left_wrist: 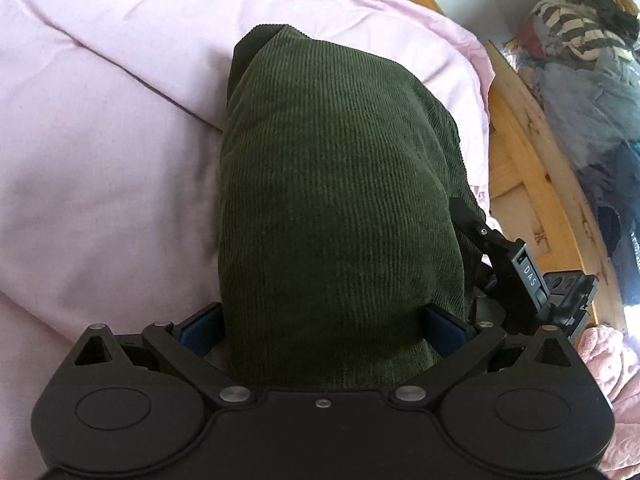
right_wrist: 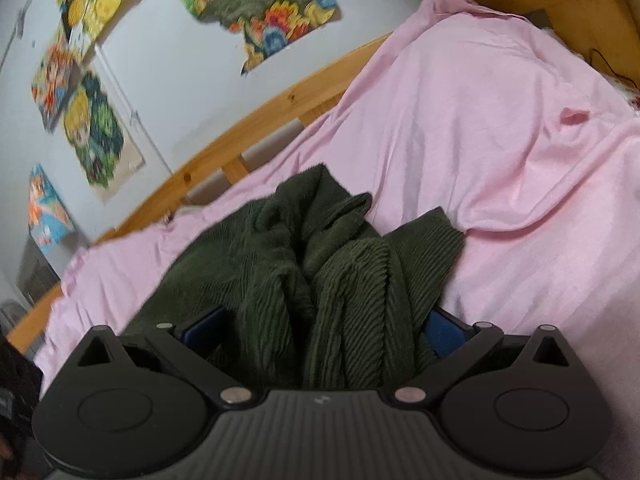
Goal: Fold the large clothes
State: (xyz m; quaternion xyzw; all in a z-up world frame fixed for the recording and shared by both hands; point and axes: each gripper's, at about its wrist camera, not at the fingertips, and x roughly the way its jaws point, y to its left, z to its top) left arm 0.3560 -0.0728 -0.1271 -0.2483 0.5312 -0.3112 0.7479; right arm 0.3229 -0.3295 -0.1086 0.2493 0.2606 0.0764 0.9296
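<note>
A dark green corduroy garment [left_wrist: 332, 184] drapes over my left gripper [left_wrist: 320, 320] and hangs above the pink bed sheet [left_wrist: 100, 160]. The blue pads [left_wrist: 200, 330] press the cloth from both sides; the fingertips are hidden under it. In the right wrist view the same garment [right_wrist: 320, 272] bunches in folds between my right gripper's [right_wrist: 320, 328] blue pads [right_wrist: 444, 330], which are shut on it. The right gripper also shows in the left wrist view [left_wrist: 520, 276], at the garment's right edge.
The pink sheet [right_wrist: 480, 140] covers a bed with a wooden frame [right_wrist: 260, 120]. Colourful posters [right_wrist: 96, 128] hang on the white wall behind. A pile of mixed clothes [left_wrist: 588, 80] lies on the floor past the bed rail [left_wrist: 532, 168]. A pink textured blanket [left_wrist: 612, 380] shows at lower right.
</note>
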